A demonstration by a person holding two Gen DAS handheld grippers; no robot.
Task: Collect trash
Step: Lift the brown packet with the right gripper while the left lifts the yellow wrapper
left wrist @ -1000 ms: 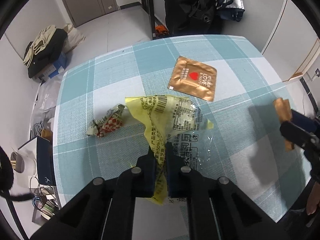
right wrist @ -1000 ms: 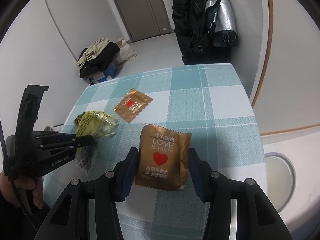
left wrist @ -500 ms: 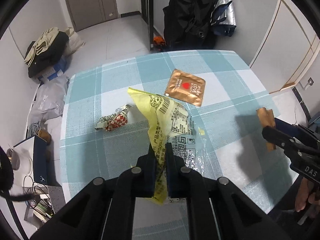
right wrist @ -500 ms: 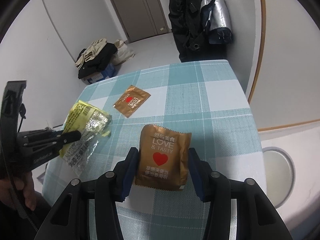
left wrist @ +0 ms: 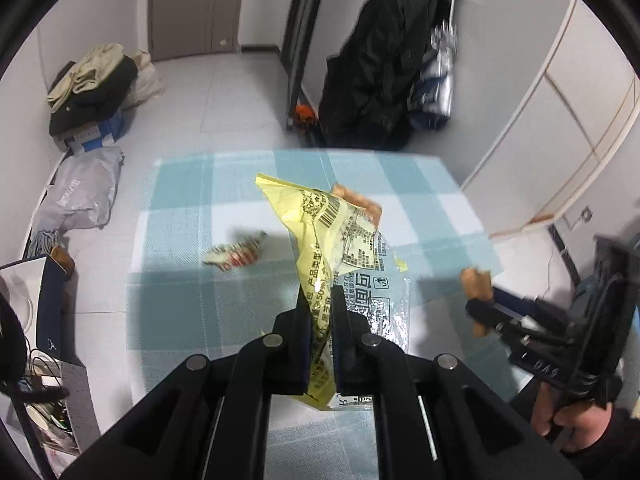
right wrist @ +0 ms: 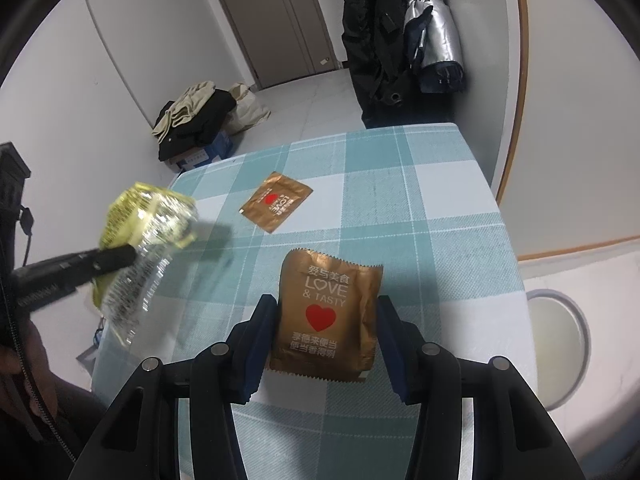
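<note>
My left gripper [left wrist: 321, 300] is shut on a yellow and clear plastic wrapper [left wrist: 340, 236], which hangs lifted above the checked table [left wrist: 180, 312]. In the right wrist view the same wrapper [right wrist: 148, 224] shows at the left, pinched by the left gripper's dark fingers [right wrist: 112, 258]. My right gripper [right wrist: 326, 312] is shut on a brown packet with a red heart [right wrist: 326, 316], held above the table. A second brown packet [right wrist: 276, 201] lies flat further back. A crumpled red-and-white wrapper [left wrist: 236, 254] lies on the table left of the yellow one.
The table's far and right edges drop to a white floor. A round white bin [right wrist: 560, 340] stands on the floor at the right. Clothes are piled on boxes [left wrist: 90, 92] at the back left; coats [left wrist: 380, 68] hang behind the table.
The left gripper has risen and turned, lifting the yellow wrapper off the table; it now partly hides the far brown packet. The right gripper and its packet have kept still.
</note>
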